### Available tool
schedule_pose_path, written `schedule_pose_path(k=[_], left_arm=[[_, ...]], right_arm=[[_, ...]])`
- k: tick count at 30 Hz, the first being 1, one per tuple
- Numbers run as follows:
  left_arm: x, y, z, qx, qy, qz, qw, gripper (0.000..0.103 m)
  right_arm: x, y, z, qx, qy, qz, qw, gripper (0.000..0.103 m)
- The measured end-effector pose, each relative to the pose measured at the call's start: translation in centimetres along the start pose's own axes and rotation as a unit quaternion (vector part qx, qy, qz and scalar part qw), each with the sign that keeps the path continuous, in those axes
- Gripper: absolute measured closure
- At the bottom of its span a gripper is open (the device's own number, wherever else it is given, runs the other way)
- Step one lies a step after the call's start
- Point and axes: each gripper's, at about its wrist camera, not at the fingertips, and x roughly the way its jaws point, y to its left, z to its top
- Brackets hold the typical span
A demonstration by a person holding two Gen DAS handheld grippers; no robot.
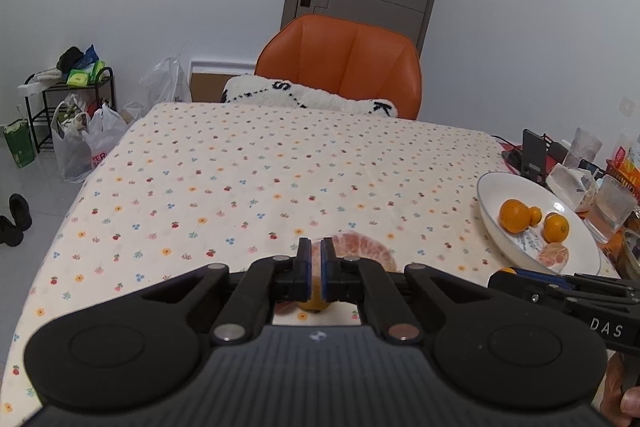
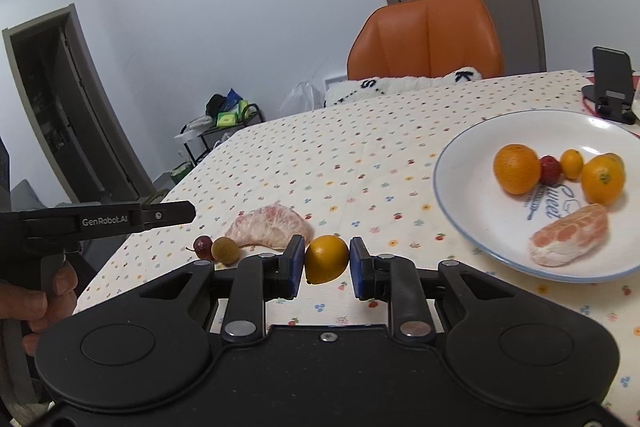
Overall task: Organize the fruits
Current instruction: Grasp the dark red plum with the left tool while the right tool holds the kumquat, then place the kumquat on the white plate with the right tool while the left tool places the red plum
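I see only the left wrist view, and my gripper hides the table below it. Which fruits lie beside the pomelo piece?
Observer: A cherry and a brown round fruit, close by one end of the pomelo piece.
Operator: What does the right gripper do?
Observer: Its jaws stand either side of a small orange; the grip is unclear.
Operator: Anything hidden on the plate?
Observer: A red fruit, behind the big orange.
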Motion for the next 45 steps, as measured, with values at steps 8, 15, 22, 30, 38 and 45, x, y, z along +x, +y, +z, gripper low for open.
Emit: schedule_pose_path(k=[8, 15, 22, 30, 38, 45], left_arm=[[-0.1, 0.1, 0.1, 0.002, -0.009, 0.010, 0.9999, 0.095], [1.1, 1.5, -0.5, -0.023, 0.011, 0.021, 0.9994, 0.084], [2.1, 1.8, -1.4, -0.027, 0.029, 0.023, 0.9990, 0.084], [2.9, 2.3, -2.2, -0.032, 0.038, 0.034, 0.9982, 0.083], [3.5, 2.2, -2.4, -0.028, 0.035, 0.034, 0.9984, 0.082], [3.0, 1.5, -1.5, -0.017, 0.022, 0.035, 0.9990, 0.082]], right_arm=[[-0.6, -0.4, -0.2, 0.000, -0.001, -0.005, 1.000, 0.080], [-0.7, -0.6, -0.2, 0.002, 0.001, -0.014, 1.000, 0.080], [-0.8, -0.9, -0.3, 0.001, 0.002, -0.020, 1.000, 0.080], [-0.7, -1.1, -0.2, 0.001, 0.004, -0.023, 1.000, 0.080], [-1.5, -2.0, 0.4, 0.003, -0.011, -0.037, 0.999, 0.080], [-2.3, -3.6, 0.6, 0.021, -0.024, -0.052, 0.998, 0.080]])
